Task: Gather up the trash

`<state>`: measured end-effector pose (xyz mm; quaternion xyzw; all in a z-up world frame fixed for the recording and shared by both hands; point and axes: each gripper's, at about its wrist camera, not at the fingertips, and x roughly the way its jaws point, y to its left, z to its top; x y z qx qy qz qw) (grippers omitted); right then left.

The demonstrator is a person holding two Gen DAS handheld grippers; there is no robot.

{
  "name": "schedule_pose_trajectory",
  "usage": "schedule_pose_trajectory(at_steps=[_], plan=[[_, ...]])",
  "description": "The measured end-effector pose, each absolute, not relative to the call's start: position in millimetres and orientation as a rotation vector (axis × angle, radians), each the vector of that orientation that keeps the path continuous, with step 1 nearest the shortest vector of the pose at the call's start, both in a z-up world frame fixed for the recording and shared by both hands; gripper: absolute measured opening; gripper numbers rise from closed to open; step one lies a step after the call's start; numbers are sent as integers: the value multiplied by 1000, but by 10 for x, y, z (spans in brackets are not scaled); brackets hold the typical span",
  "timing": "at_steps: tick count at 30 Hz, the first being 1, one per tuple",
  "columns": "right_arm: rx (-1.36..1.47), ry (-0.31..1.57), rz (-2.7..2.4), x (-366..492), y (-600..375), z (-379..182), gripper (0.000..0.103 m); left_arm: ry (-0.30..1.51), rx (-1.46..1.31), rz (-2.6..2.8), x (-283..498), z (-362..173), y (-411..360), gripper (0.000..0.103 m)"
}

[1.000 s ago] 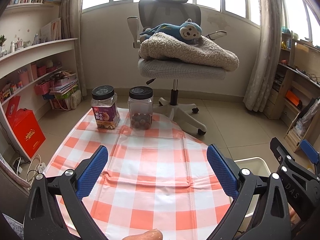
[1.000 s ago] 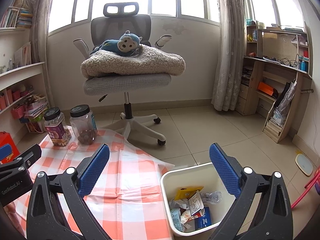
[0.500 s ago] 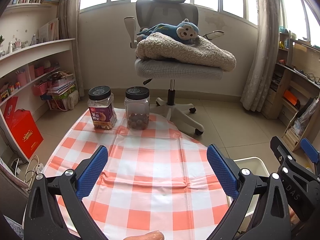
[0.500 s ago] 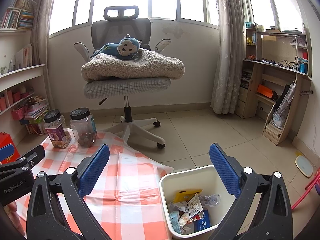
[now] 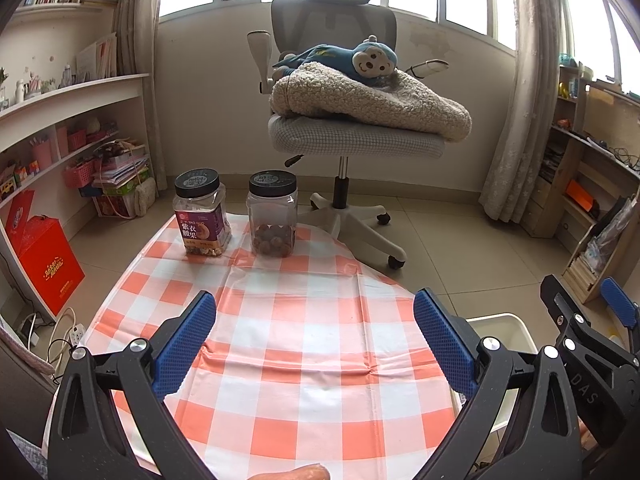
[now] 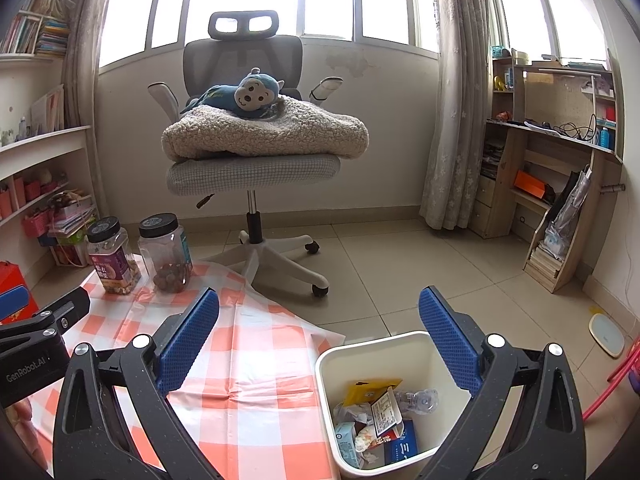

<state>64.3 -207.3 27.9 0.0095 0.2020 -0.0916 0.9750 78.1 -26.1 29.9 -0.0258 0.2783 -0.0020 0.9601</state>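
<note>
A white bin (image 6: 404,348) stands on the floor beside the table, holding several wrappers, a small box and a crushed clear bottle (image 6: 418,398). My right gripper (image 6: 319,342) hovers open above the bin's near rim, nothing between its blue pads. My left gripper (image 5: 315,342) is open over the orange-and-white checked tablecloth (image 5: 304,320), holding nothing. A corner of the bin (image 5: 508,328) shows at the right in the left wrist view. I see no loose trash on the cloth.
Two black-lidded jars stand at the cloth's far edge: a labelled nut jar (image 5: 201,216) and a clear jar (image 5: 273,216). Beyond them, an office chair (image 5: 352,136) carries a fleece blanket and a blue monkey toy. Shelves line the left wall; a desk is on the right.
Both grippers have stayed open while the views drift slightly; the chair and jars shift a little left in the left wrist view, and the bin sits a bit lower in the right wrist view.
</note>
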Motion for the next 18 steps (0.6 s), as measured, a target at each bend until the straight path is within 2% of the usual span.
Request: schedule_pose_trajectory(at_steps=[18], plan=[[22,415,-182,636,-2099,237,96,566,-51,-4,795,294,-266,96]])
